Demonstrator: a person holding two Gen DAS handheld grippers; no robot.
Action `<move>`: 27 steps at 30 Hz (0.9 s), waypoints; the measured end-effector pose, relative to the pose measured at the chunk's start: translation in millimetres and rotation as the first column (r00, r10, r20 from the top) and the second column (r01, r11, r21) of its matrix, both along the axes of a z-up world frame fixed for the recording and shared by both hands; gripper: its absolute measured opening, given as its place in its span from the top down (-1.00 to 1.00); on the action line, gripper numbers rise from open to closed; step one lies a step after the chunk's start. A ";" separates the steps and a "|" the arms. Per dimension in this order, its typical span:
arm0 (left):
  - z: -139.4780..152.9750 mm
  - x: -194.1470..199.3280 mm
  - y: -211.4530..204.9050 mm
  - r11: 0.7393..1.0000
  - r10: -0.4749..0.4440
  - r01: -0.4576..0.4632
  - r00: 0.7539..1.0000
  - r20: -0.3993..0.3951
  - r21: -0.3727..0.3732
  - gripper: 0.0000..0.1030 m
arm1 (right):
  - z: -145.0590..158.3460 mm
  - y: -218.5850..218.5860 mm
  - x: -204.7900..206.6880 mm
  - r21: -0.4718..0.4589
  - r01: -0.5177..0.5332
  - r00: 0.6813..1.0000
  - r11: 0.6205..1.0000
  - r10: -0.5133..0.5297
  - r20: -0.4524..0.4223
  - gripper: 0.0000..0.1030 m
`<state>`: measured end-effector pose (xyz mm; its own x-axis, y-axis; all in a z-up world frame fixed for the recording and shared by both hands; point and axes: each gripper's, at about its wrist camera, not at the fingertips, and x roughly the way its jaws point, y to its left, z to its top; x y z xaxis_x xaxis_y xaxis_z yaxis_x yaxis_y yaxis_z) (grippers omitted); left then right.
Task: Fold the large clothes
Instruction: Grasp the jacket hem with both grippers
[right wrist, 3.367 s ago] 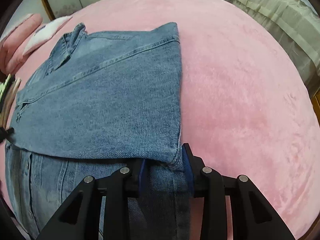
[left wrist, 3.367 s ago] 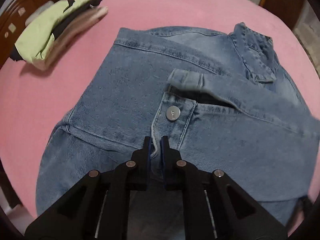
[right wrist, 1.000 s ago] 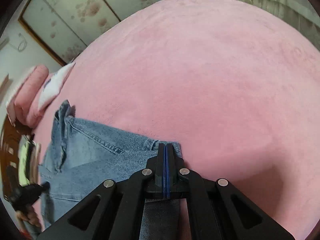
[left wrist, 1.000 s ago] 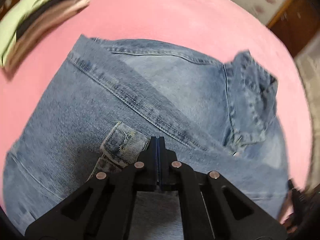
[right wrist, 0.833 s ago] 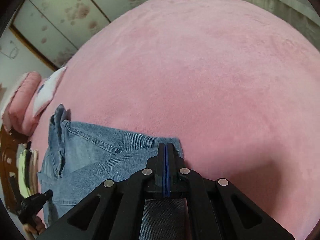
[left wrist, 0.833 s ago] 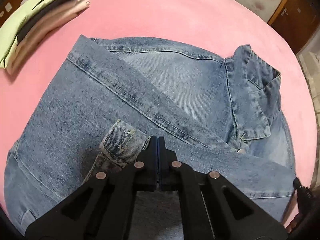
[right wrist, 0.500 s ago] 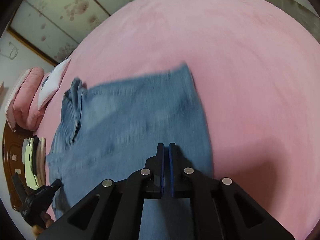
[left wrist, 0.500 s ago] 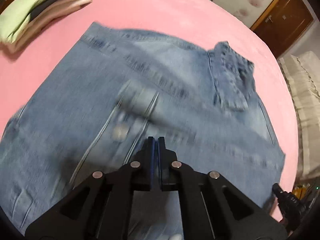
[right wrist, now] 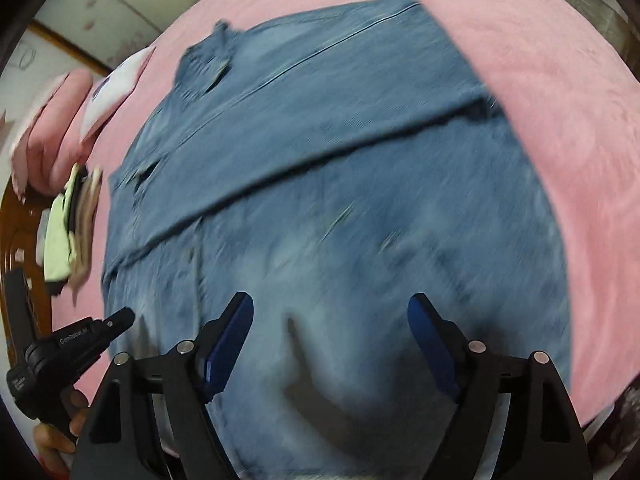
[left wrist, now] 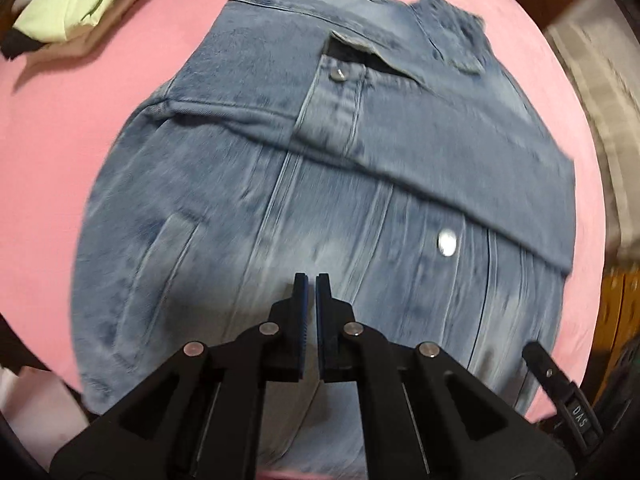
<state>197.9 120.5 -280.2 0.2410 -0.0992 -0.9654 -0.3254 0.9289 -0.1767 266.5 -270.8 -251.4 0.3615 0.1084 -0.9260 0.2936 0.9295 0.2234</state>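
Left wrist view looks down on one denim jacket (left wrist: 248, 184) spread on a pink bedcover (left wrist: 100, 80), its collar (left wrist: 452, 36) at the far right and its hem at the near edge. One sleeve (left wrist: 420, 148) lies folded across the chest, running from the cuff near the middle out to the right edge. Two metal buttons show: one (left wrist: 339, 75) on the cuff, one (left wrist: 447, 242) on the front placket below the sleeve. The left gripper (left wrist: 311, 286) hovers over the near part of the jacket with a thin gap between its two blue-padded fingers, and no cloth is visible between them. At the far left sits one stack of folded clothes (left wrist: 76, 4), light green on top with dark and cream layers under it. The tip of the other gripper pokes in at the near right.

From the right wrist view the same jacket (right wrist: 340, 184) fills most of the frame, blurred, with the collar at the far left and the folded sleeve crossing it. The right gripper (right wrist: 330, 328) has its two fingers spread wide above the near denim, holding nothing. The left gripper (right wrist: 72, 344) appears at the near left edge, held in the person's hand (right wrist: 60, 432). Beyond it lie the clothes stack (right wrist: 72, 224) and one pink pillow (right wrist: 56, 120) with a white item beside it.
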 end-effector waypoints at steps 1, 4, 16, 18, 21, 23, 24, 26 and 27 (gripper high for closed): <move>2.8 -6.3 0.4 1.000 -0.015 0.015 1.000 -0.013 0.003 0.98 | 0.3 14.4 -7.5 0.007 -0.005 1.000 1.000 0.005 0.002 -0.61; 12.7 -19.0 -3.1 0.995 -0.080 0.082 0.996 -0.039 0.053 0.98 | 7.4 49.5 -26.8 -0.016 -0.028 1.000 0.999 0.028 0.015 -0.64; 13.1 -84.6 20.5 0.995 -0.096 0.098 0.991 -0.092 0.023 0.21 | 44.7 131.0 -74.6 -0.096 -0.156 0.986 0.983 0.161 0.052 -0.68; 6.6 -94.3 27.9 0.998 -0.066 0.067 0.993 -0.098 0.011 0.12 | 44.3 135.4 -81.9 -0.089 -0.153 0.988 0.984 0.152 -0.023 -0.68; -5.5 -108.0 42.9 0.999 0.017 -0.020 0.995 -0.103 -0.036 -0.09 | 34.5 135.7 -86.8 -0.034 -0.124 0.992 0.992 0.124 -0.022 -0.68; -14.3 -119.8 55.9 0.994 0.087 -0.094 0.991 -0.101 -0.061 -0.24 | 21.8 133.6 -87.2 0.012 -0.098 0.995 0.995 0.099 -0.035 -0.68; -18.9 -123.6 60.8 0.991 0.112 -0.119 0.989 -0.101 -0.060 -0.27 | 17.0 132.0 -90.0 0.031 -0.085 0.995 0.996 0.086 -0.040 -0.68; -25.4 -136.0 73.7 0.982 0.169 -0.175 0.981 -0.091 -0.069 -0.36 | 9.0 127.6 -98.1 0.056 -0.055 0.997 0.997 0.058 -0.050 -0.68; -28.2 -140.4 78.5 0.978 0.188 -0.195 0.978 -0.087 -0.076 -0.47 | 5.3 124.3 -102.8 0.064 -0.039 0.998 0.997 0.042 -0.057 -0.68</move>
